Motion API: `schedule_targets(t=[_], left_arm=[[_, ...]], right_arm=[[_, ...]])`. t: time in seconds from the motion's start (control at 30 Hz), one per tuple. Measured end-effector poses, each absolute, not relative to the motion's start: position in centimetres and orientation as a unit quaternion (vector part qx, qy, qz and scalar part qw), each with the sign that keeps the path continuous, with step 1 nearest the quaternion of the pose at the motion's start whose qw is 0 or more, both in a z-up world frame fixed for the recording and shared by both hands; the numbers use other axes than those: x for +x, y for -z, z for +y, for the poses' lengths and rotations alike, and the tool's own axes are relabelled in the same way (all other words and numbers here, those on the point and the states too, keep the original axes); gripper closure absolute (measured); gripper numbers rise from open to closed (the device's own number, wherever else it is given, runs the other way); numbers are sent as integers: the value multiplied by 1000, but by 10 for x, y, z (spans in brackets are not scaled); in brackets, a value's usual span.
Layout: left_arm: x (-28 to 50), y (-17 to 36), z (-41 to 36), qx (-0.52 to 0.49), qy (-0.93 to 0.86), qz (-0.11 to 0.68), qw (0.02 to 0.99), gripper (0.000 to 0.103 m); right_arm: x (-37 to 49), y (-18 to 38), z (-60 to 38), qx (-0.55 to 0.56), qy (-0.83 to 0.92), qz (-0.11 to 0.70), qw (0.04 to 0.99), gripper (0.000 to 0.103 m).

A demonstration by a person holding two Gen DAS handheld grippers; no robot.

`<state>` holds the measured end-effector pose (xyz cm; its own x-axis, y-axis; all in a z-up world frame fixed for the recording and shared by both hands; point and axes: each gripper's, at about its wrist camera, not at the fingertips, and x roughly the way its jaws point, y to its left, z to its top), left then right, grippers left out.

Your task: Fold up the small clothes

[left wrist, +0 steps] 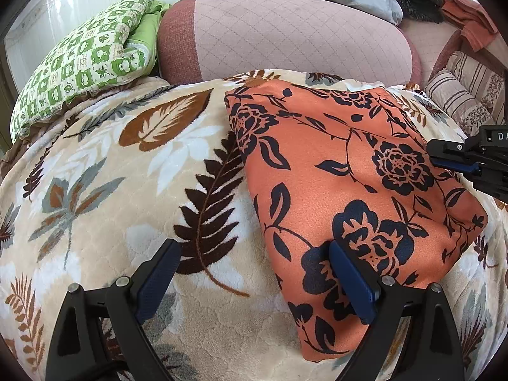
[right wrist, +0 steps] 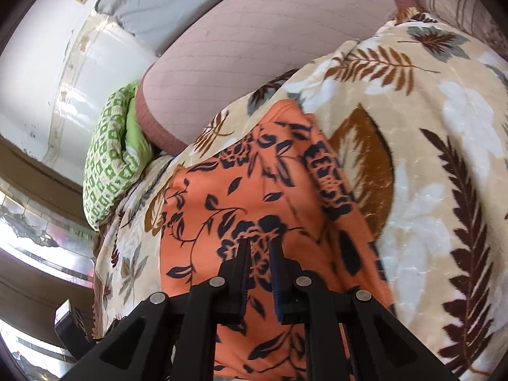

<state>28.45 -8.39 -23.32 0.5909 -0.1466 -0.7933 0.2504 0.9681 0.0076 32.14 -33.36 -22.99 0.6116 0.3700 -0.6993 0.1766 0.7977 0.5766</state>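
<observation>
The orange floral garment [left wrist: 343, 190] lies folded on the leaf-patterned blanket [left wrist: 127, 190], its long axis running away toward the pink quilted cushion [left wrist: 285, 38]. The left gripper [left wrist: 254, 273] stands wide open over its near edge, holding nothing. The right gripper [right wrist: 260, 250] is nearly closed above the cloth; whether it pinches it I cannot tell.

Each tool is matte black plastic with angular linkage arms pierced by triangular cut-outs and joined by round silver pivot pins. The left tool [left wrist: 254, 265] carries dark blue ribbed pads [left wrist: 350, 281] on its fingers. The right tool [right wrist: 259, 273] has the same blue pads, with white lettering on its body.
</observation>
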Motion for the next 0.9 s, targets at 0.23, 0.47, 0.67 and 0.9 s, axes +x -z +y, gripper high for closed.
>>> schedule_targets(t=[0.23, 0.47, 0.67, 0.9], left_arm=[[285, 234, -85, 61, 112, 437, 890, 7], [286, 234, -84, 57, 114, 440, 889, 7], [286, 234, -84, 57, 115, 441, 889, 7], [286, 234, -84, 57, 115, 440, 889, 7]], right_arm=[[313, 227, -349, 340, -55, 413, 843, 29], [309, 225, -367, 341, -39, 411, 845, 29], [306, 230, -378, 350, -30, 413, 840, 29], [307, 232, -379, 350, -31, 420, 837, 29]])
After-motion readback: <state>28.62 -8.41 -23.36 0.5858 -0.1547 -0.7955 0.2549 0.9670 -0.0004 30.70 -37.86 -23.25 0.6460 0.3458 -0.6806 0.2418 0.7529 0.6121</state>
